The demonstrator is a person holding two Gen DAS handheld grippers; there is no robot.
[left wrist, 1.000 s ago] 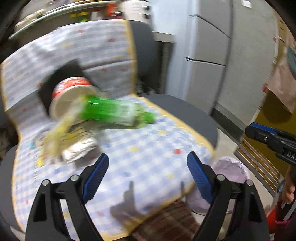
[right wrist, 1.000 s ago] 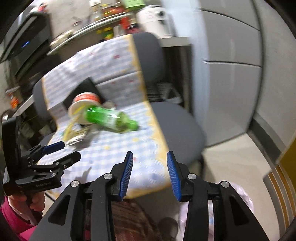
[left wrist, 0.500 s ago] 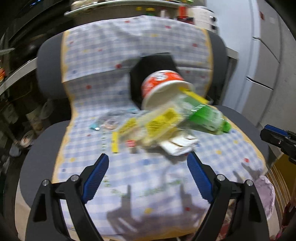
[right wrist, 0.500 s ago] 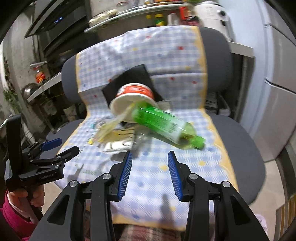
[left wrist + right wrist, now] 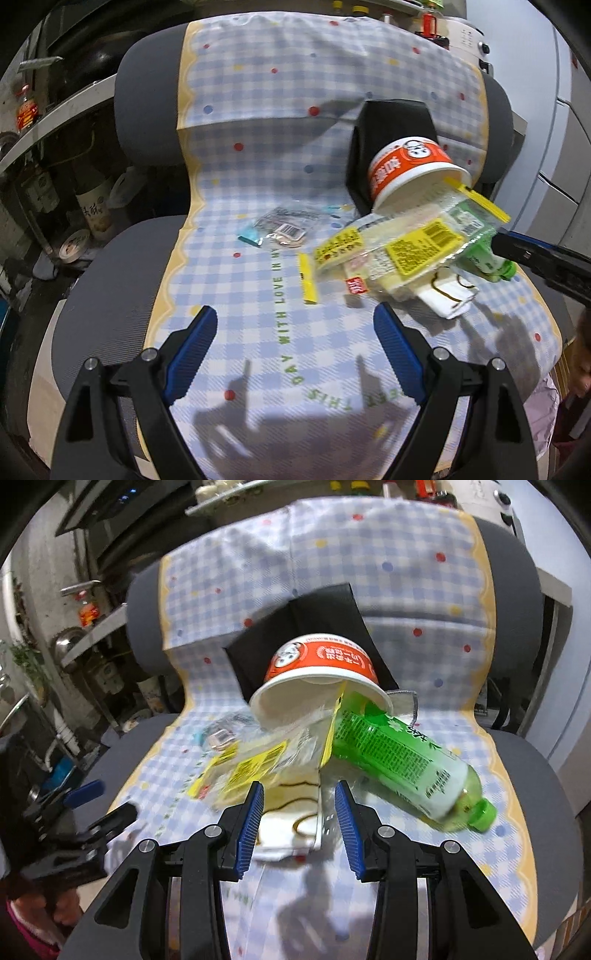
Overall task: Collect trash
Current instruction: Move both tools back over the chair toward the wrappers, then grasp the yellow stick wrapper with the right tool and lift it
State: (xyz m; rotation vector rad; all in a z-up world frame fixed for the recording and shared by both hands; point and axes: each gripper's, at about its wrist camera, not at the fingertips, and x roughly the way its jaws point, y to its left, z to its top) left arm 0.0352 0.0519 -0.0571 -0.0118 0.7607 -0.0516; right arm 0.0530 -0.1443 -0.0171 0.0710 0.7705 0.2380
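Observation:
Trash lies on a chair seat covered by a blue checked cloth (image 5: 280,295). An orange and white paper noodle cup (image 5: 317,679) lies on its side, seen also in the left wrist view (image 5: 410,173). A green plastic bottle (image 5: 402,764) lies beside it. Clear and yellow wrappers (image 5: 402,247) (image 5: 266,764) and a white packet (image 5: 291,827) lie in front. A small clear wrapper (image 5: 280,229) lies apart. My left gripper (image 5: 295,347) is open above the seat front. My right gripper (image 5: 299,819) is open, its jaws on either side of the white packet.
A black folded object (image 5: 299,627) leans on the chair back behind the cup. Shelves with bottles and cans (image 5: 88,206) stand to the left. Grey cabinets (image 5: 569,147) are on the right. A pale bag (image 5: 543,410) lies on the floor at lower right.
Both grippers have swung left from the chair's right side and closed in on the trash pile. The right gripper has opened a little wider and now straddles the white packet.

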